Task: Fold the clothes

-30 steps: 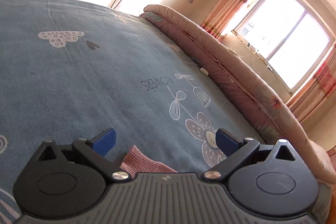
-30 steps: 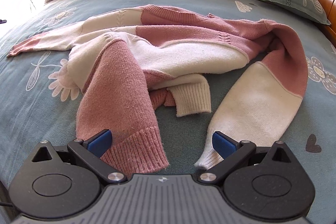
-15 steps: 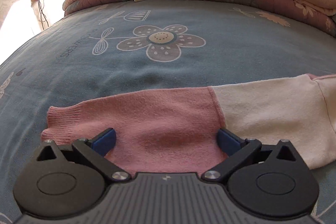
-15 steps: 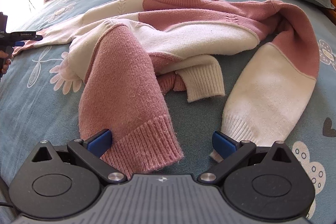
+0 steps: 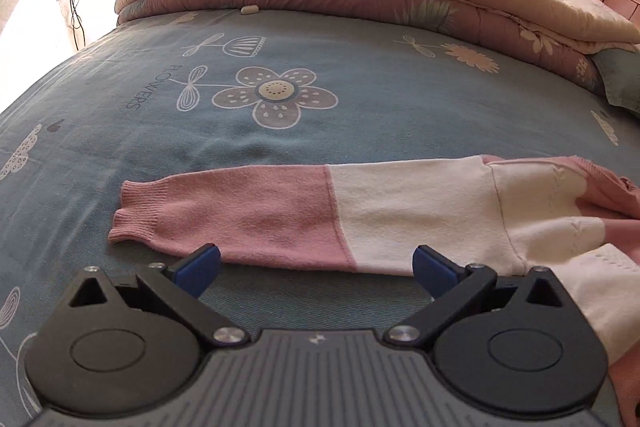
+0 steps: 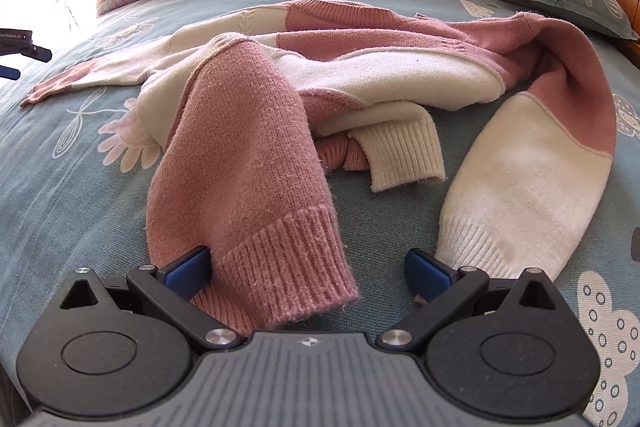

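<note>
While the pink-and-cream knitted sweater [image 6: 360,75] lies crumpled on the blue flower-print bedsheet [image 5: 320,131], one sleeve [image 5: 304,223] stretches flat leftward. Both grippers have their fingers spread, gripping nothing: the left gripper [image 5: 316,263] faces that sleeve, the right gripper [image 6: 308,265] straddles a pink ribbed hem [image 6: 288,267]. Judging by this, flattening should precede any fold, gripping deep into the ribbing.

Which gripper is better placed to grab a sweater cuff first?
Probably the right gripper: its open jaws already straddle the pink cuff. The left gripper is open just short of the flat sleeve.
</note>
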Tool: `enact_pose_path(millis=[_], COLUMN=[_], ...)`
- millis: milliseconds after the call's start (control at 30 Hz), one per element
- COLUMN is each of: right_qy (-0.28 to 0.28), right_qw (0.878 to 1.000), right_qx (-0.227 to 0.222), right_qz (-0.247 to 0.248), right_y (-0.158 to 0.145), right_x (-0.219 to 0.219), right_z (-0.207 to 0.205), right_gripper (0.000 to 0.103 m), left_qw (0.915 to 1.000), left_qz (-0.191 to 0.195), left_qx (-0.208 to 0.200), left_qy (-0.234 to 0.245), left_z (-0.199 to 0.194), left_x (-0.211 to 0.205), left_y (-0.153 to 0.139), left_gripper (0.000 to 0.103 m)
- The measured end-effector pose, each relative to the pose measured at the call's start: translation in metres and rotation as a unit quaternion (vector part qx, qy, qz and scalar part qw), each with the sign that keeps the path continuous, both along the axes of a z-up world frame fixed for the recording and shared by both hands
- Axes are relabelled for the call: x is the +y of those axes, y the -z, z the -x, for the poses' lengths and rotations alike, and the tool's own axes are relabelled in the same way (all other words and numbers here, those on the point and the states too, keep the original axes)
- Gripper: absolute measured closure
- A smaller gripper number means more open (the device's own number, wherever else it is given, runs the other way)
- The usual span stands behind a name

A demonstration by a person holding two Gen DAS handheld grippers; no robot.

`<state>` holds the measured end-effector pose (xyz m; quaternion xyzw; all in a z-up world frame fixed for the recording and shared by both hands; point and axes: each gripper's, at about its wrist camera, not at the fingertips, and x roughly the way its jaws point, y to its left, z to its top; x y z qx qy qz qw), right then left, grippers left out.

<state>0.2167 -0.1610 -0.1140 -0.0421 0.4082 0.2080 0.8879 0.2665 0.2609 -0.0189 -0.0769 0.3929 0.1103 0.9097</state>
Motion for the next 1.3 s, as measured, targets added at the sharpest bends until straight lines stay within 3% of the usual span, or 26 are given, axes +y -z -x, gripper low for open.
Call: enact_pose_path(millis=[100,200,300,400,500,700,800,1033,1133,1300], right_qy=[-0.024,-0.029,-0.027,-0.034,-0.04,-0.023,-0.013,0.045,0.049,0.036], right_qw=[0.999,0.997,0.998,0.998,0.998,0.999,0.998,0.997,0.996,0.997], right_qx=[0.024,0.057,0.037,0.034,0.044,0.017,-0.01,-0.038,-0.061,-0.054], right_qz=[0.0,-0.033,-0.051,-0.044,-0.024,0.026,0.058,0.044,0.042,0.041], right_y=[-0.006,-0.021,-0.032,-0.028,-0.014,-0.006,-0.001,0.005,0.008,0.005], right_x=[-0.003,-0.016,-0.032,-0.041,-0.043,-0.033,-0.025,-0.026,-0.026,-0.029], right_z=[-0.003,0.003,0.026,0.045,0.057,0.068,0.075,0.075,0.081,0.078], right_gripper=[0.0,0.0,0.0,0.0,0.0,0.0,0.0,0.0,0.0,0.0], left_qw=[0.9989,0.9961,0.9918,0.9865,0.9787,0.9629,0.9572,0.9423,0.9368,0.928], left_qz=[0.007,-0.016,-0.042,-0.065,-0.06,-0.019,-0.004,0.027,0.022,0.023], left_qx=[-0.009,-0.014,-0.015,-0.015,-0.03,-0.037,-0.035,-0.028,-0.024,-0.029], left_qy=[0.045,0.086,0.12,0.15,0.194,0.267,0.287,0.333,0.348,0.371], left_z=[0.019,0.04,0.06,0.068,0.062,0.038,0.029,0.01,0.003,-0.009], left_x=[-0.041,-0.084,-0.125,-0.166,-0.204,-0.273,-0.287,-0.312,-0.312,-0.308], left_y=[-0.029,-0.06,-0.086,-0.1,-0.1,-0.051,-0.021,0.05,0.074,0.091], left_gripper=[0.001,0.001,0.001,0.001,0.001,0.001,0.001,0.001,0.001,0.001])
